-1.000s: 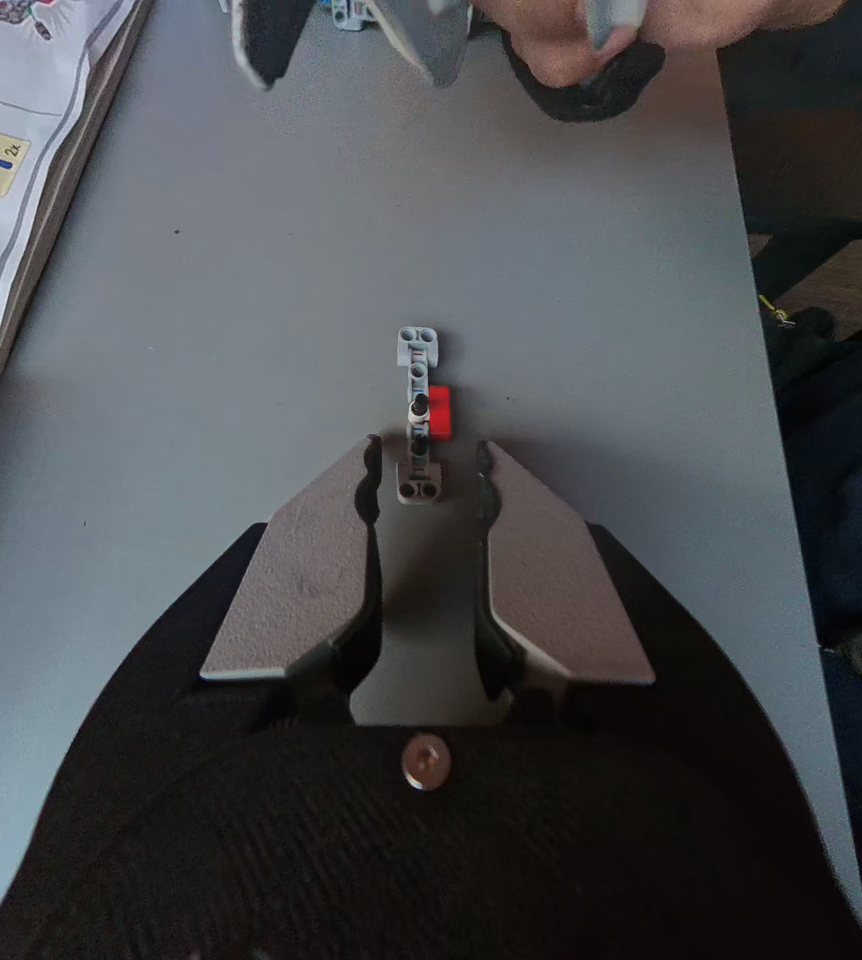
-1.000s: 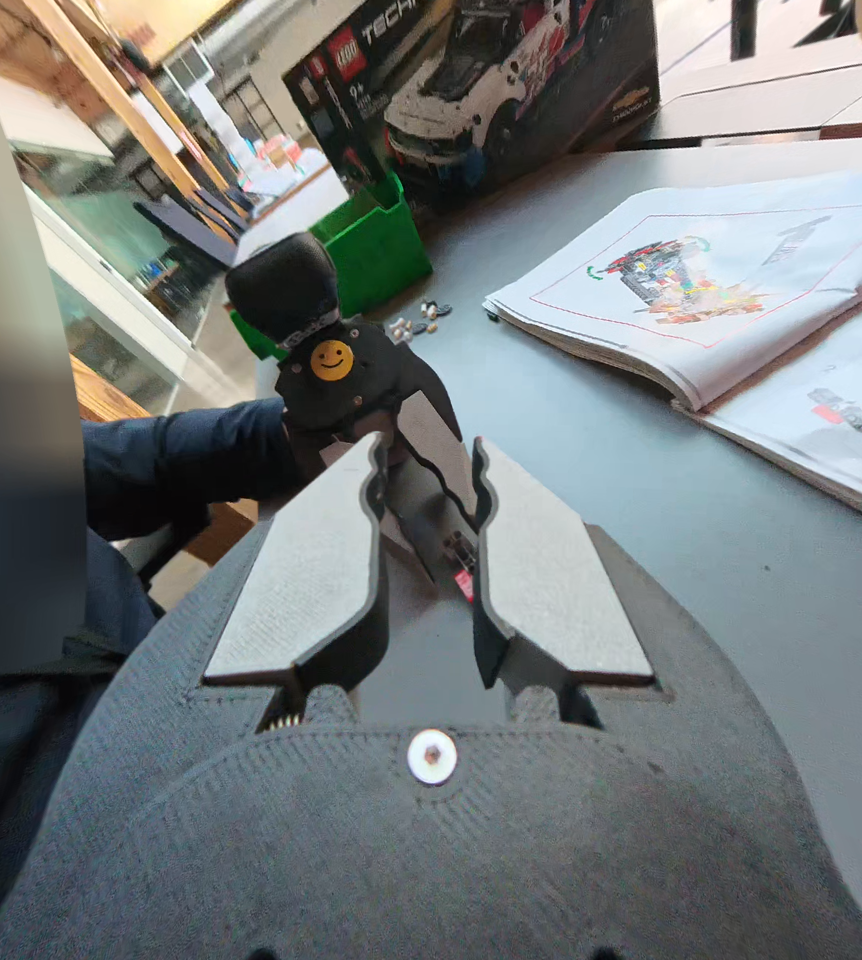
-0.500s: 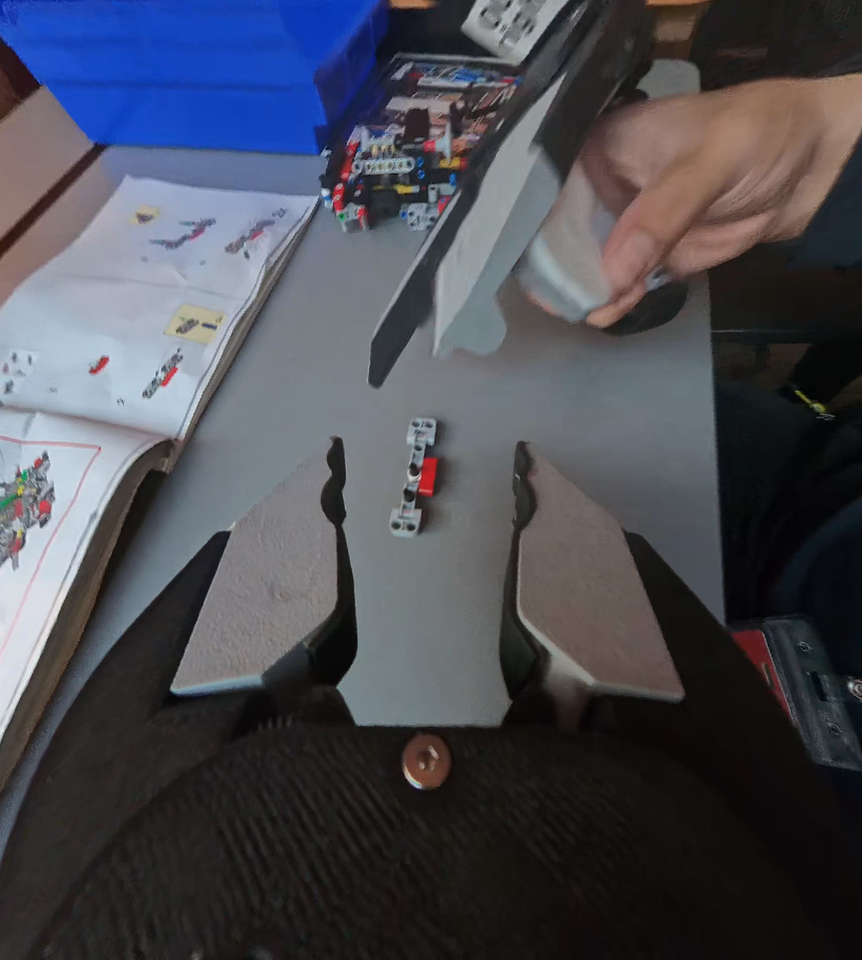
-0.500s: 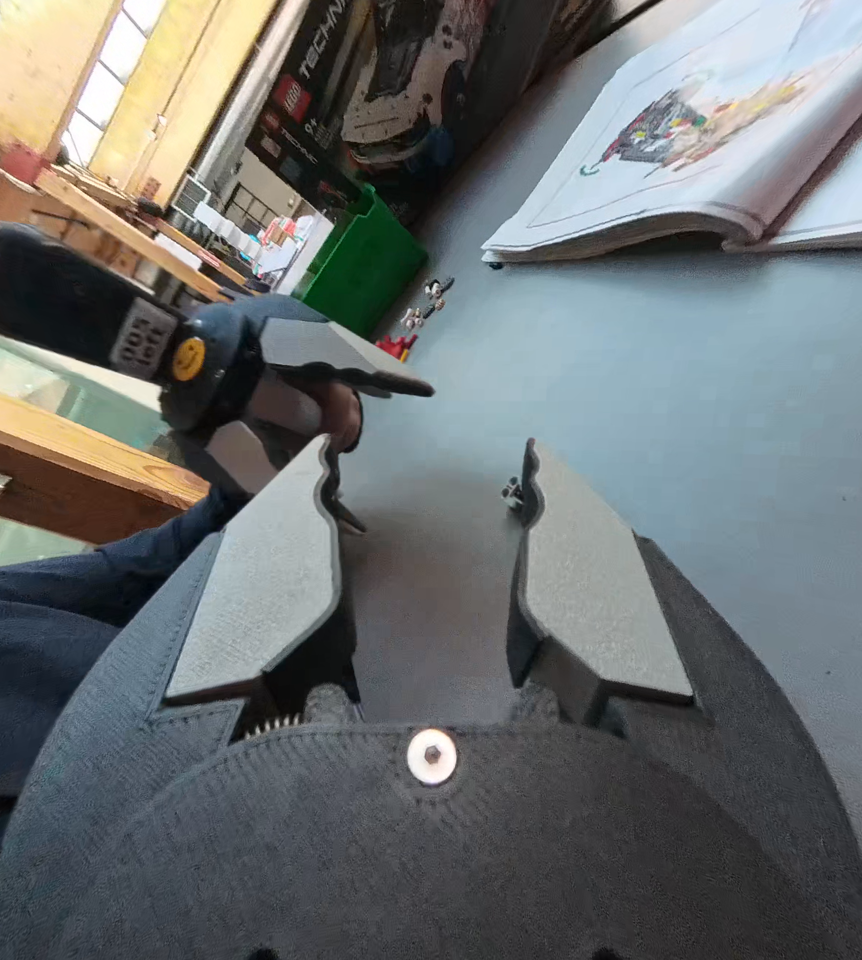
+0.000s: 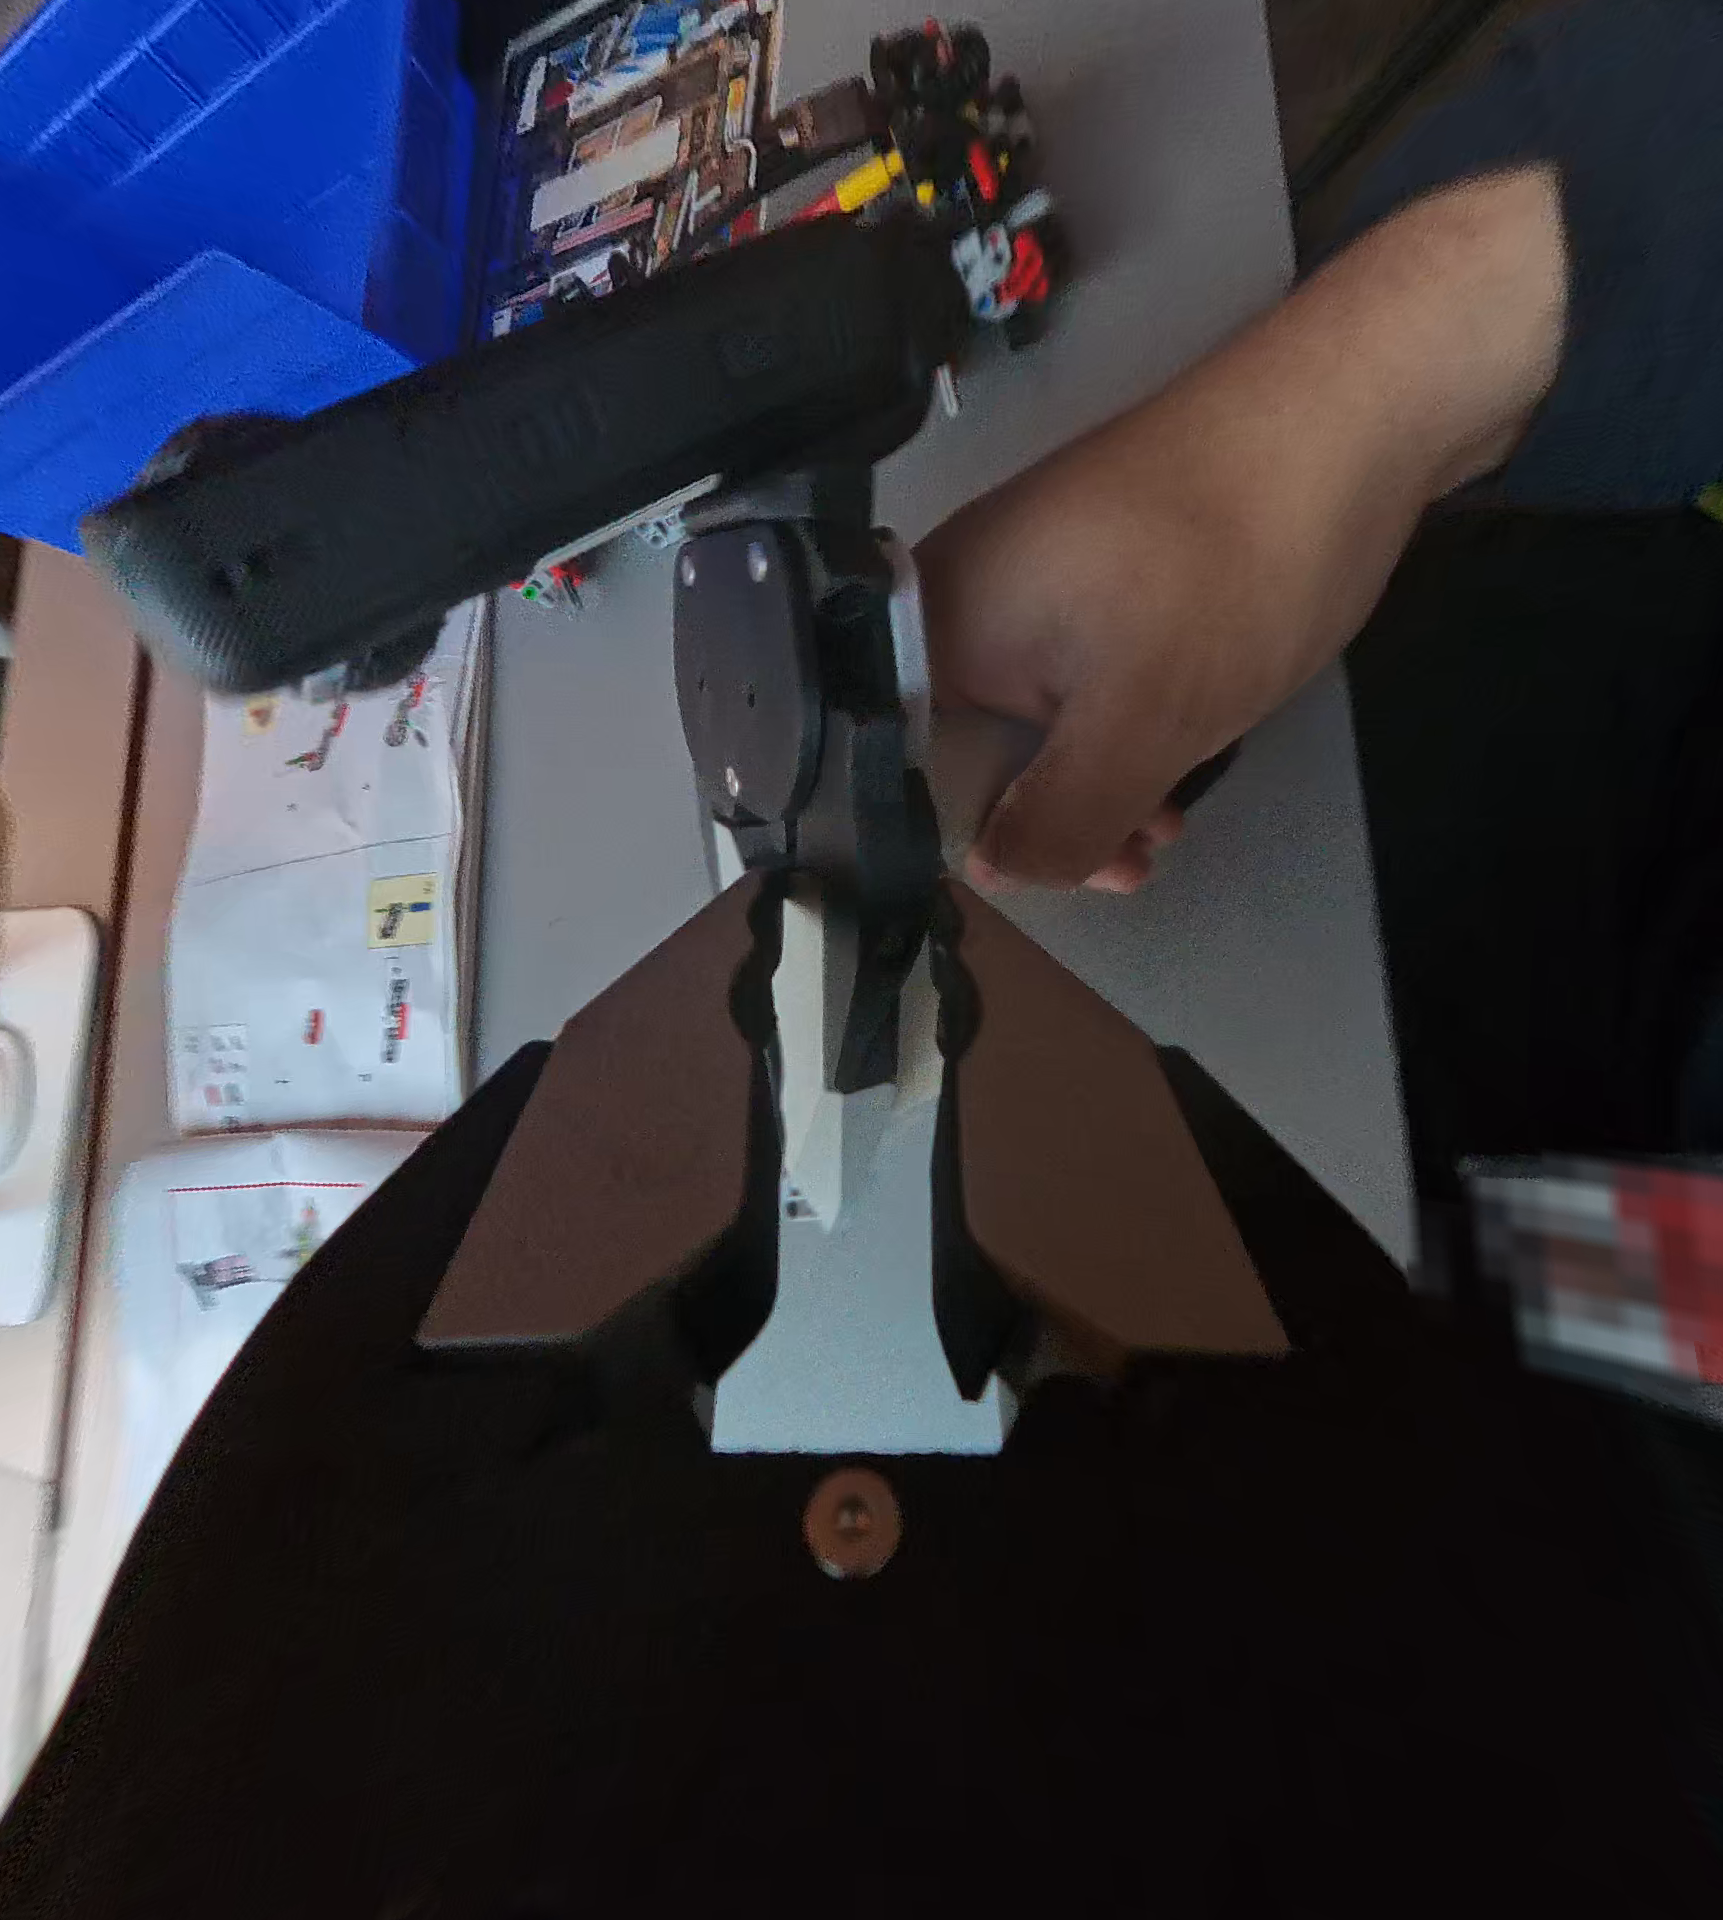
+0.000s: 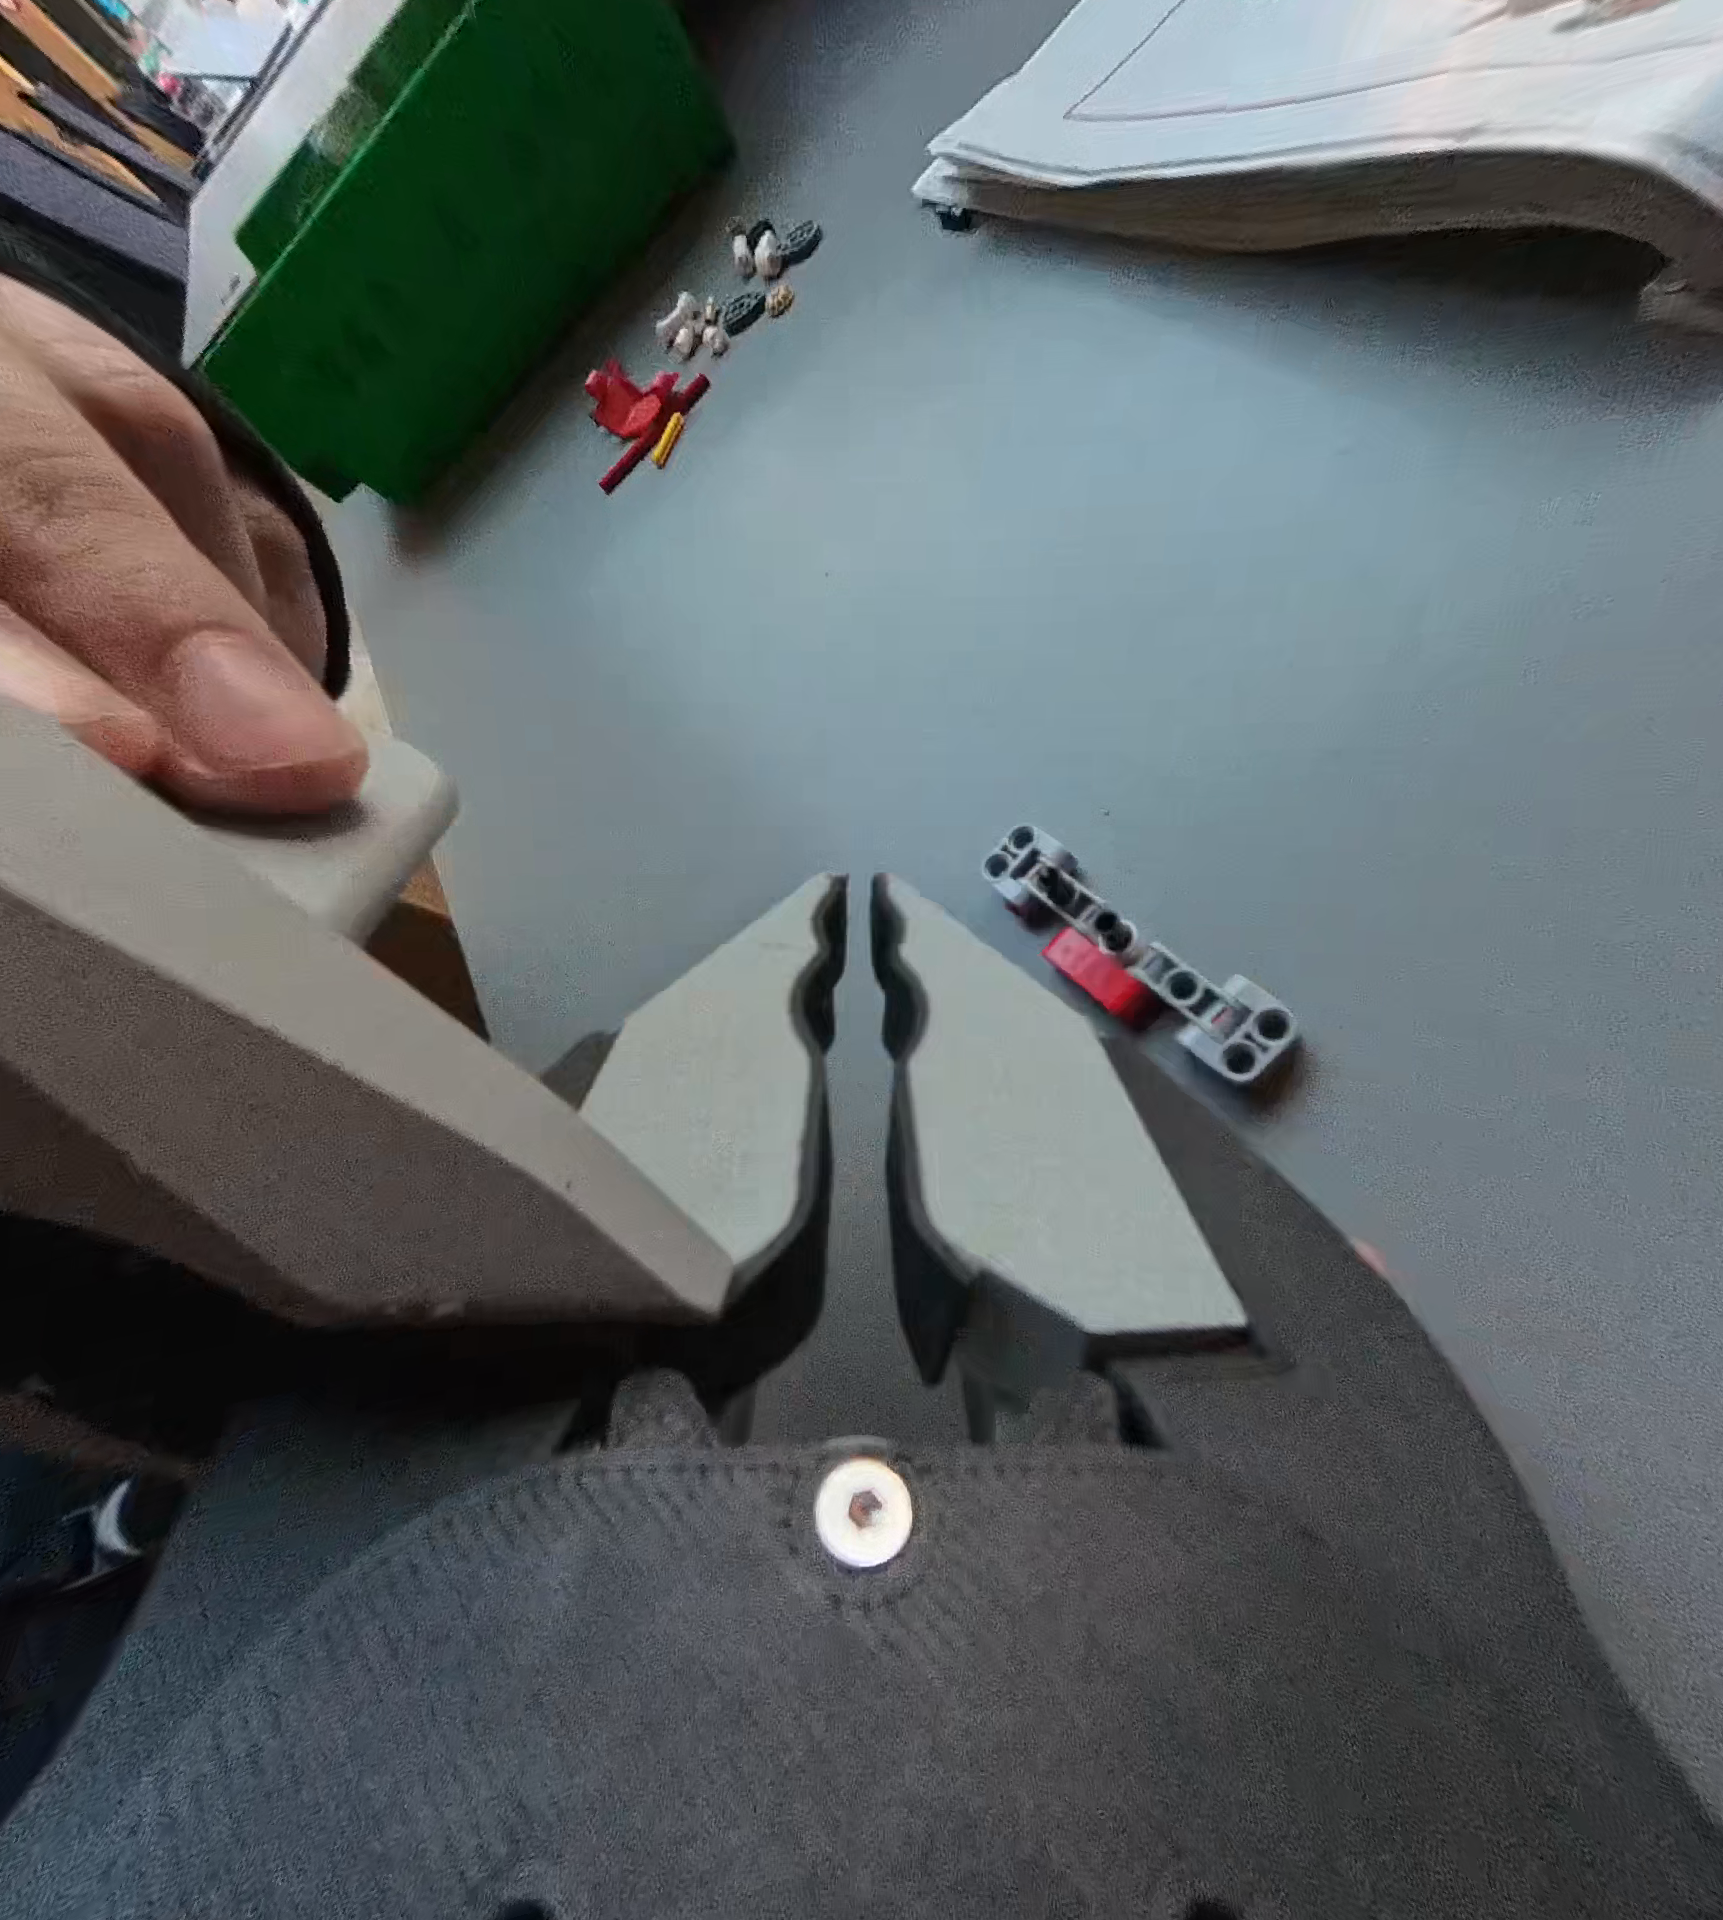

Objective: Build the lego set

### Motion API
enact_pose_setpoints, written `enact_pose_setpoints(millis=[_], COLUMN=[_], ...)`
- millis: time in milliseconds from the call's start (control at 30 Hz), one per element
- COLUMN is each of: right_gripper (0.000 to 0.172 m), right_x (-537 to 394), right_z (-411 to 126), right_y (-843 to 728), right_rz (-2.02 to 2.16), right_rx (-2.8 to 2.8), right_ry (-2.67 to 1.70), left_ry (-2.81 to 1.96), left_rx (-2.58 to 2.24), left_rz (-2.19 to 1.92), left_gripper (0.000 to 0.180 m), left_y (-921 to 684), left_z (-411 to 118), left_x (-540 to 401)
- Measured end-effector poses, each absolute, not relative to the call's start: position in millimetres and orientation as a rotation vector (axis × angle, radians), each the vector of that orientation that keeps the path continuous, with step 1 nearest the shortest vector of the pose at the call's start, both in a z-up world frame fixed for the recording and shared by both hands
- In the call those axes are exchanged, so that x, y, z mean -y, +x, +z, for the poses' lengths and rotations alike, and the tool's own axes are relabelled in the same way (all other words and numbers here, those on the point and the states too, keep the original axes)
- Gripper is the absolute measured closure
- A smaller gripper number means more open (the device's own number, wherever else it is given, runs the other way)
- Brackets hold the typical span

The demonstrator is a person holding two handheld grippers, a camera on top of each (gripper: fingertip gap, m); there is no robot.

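A small grey beam assembly (image 6: 1137,956) with a red block on its side was seen lying flat on the grey worktop (image 6: 1252,623). Its long axis ran obliquely, from far-left to near-right. The right gripper (image 6: 859,883) was the nearer of the two: its fingertips were set just to the left of the assembly, apart from it, and were clenched to a narrow slit with nothing in it.

The left gripper (image 5: 852,914) was held farther to the left of the assembly, close against the right one. Its fingers were parted, and the right gripper's fingers were seen in the gap between them — whether the pads pressed on these could not be told. From the left wrist view the assembly itself was hidden.

Beyond the assembly, loose small parts (image 6: 732,291) and red pieces (image 6: 639,405) were scattered beside a green bin (image 6: 462,229). An open instruction booklet (image 6: 1356,135) lay far to the right of them. A blue bin (image 5: 161,260) and a partly built model (image 5: 971,177) were also placed on the worktop — the room behind was too blurred to be made out.
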State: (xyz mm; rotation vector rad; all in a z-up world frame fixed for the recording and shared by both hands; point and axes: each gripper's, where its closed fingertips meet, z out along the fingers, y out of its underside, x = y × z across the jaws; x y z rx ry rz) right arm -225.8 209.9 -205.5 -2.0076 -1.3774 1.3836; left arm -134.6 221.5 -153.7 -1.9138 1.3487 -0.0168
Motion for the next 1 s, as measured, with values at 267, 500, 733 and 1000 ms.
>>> enact_pose_setpoints(millis=[267, 500, 733, 1000], right_gripper=[0.110, 0.102, 0.073, 0.091], right_x=[-230.1, -234.1, -205.3, -238.2], right_z=[-232.0, -212.5, -153.5, -145.7], right_y=[-231.0, -236.5, -207.4, -138.2], right_rz=[1.197, 1.198, 1.355, 1.160], right_rx=[1.362, 1.355, 1.389, 1.380], right_ry=[-2.084, -1.940, -1.662, -1.597], left_ry=[-1.910, -1.931, -1.881, -2.074], left_rx=[-1.366, -1.246, -1.008, -0.675], left_rz=[0.196, 0.146, -0.311, -0.366], left_gripper=[0.165, 0.157, 0.150, 0.158], left_y=[-146.8, -144.5, -140.2, -249.3], left_z=[-167.2, -156.3, -106.4, -136.3], left_x=[-227.2, -225.3, -183.5, -161.3])
